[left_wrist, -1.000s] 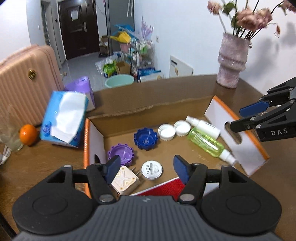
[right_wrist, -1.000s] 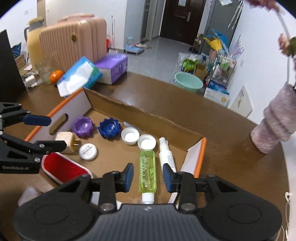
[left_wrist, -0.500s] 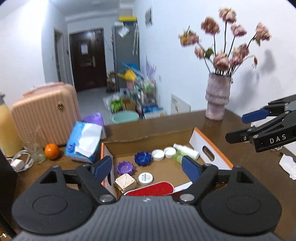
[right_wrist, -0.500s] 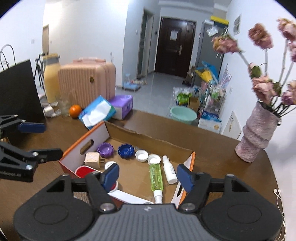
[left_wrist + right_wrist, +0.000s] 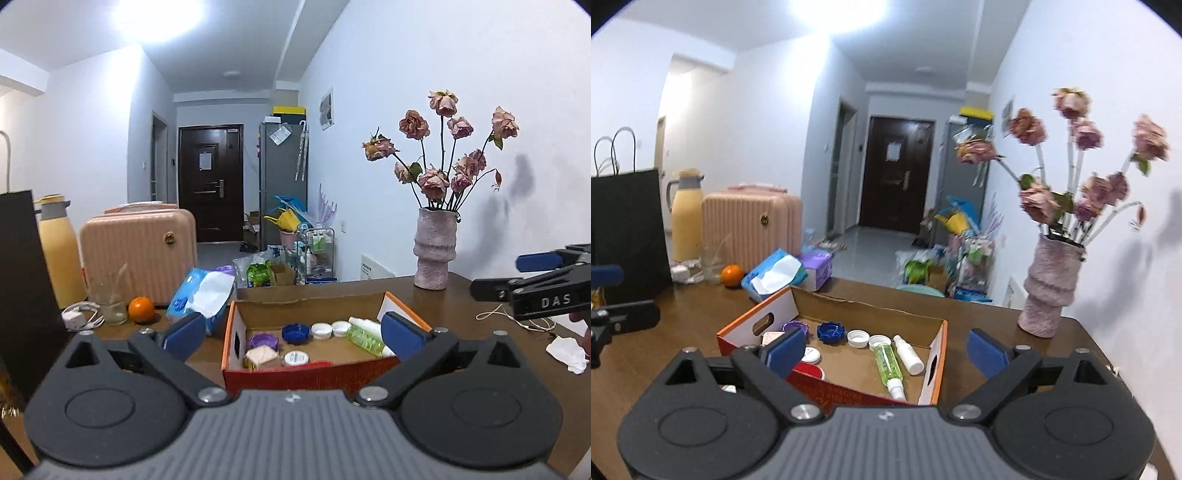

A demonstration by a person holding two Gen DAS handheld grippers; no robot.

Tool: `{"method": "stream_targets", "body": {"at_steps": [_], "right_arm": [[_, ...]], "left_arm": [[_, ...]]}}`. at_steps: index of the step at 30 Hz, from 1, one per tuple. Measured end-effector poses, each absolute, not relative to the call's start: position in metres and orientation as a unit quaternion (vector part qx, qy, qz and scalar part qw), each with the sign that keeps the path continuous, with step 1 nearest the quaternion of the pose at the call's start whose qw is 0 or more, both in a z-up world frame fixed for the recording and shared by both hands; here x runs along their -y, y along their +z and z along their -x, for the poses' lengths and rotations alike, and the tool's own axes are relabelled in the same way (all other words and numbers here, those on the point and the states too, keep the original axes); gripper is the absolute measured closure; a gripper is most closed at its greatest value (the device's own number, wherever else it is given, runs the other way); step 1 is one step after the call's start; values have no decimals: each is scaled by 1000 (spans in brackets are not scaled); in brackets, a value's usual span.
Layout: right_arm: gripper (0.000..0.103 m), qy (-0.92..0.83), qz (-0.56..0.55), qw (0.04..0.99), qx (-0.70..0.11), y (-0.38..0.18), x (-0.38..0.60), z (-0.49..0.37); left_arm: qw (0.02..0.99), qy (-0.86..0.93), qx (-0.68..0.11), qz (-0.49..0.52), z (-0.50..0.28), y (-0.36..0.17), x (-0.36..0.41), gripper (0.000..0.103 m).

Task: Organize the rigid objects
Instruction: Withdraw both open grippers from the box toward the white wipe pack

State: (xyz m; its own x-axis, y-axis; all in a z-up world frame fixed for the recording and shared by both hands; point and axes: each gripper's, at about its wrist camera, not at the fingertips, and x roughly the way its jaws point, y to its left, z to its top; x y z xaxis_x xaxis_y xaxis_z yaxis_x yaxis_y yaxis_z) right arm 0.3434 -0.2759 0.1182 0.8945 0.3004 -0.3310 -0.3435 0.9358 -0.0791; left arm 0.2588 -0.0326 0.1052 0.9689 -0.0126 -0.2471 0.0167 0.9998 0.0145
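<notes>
An orange-rimmed cardboard box (image 5: 303,371) (image 5: 827,384) sits on the brown table. Inside lie a purple cap (image 5: 262,339), a blue cap (image 5: 295,332), two white caps (image 5: 321,329), a green bottle (image 5: 886,363), a white bottle (image 5: 907,352), a plug adapter (image 5: 261,356) and a round white disc (image 5: 296,357). My left gripper (image 5: 293,334) hovers in front of the box, its jaws opening with nothing between them. My right gripper (image 5: 886,350) hangs back from the box's near right corner, jaws likewise opening and holding nothing.
A pink vase of dried roses (image 5: 434,254) stands at the back right. A blue tissue pack (image 5: 201,295), an orange (image 5: 141,309), a glass, a pink suitcase (image 5: 138,254) and a black bag (image 5: 626,229) crowd the left. A crumpled tissue (image 5: 567,354) lies far right.
Both grippers pulled back from over the box and tipped up towards level, so the box looks smaller and farther. Both pairs of jaws spread much wider.
</notes>
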Motion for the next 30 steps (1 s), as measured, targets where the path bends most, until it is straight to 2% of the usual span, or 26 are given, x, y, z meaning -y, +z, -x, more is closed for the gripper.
{"method": "stream_targets", "body": {"at_steps": [3, 5, 13, 30], "right_arm": [[8, 152, 44, 978, -135, 107, 281, -318], [0, 148, 28, 981, -123, 100, 285, -301], [0, 134, 40, 986, -88, 76, 273, -250], [0, 139, 18, 984, -111, 32, 265, -194]], "left_arm": [[993, -5, -115, -4, -240, 96, 34, 0], [994, 1, -108, -5, -229, 91, 34, 0], [996, 4, -84, 5, -189, 81, 33, 0], [994, 28, -106, 25, -141, 40, 15, 0]]}}
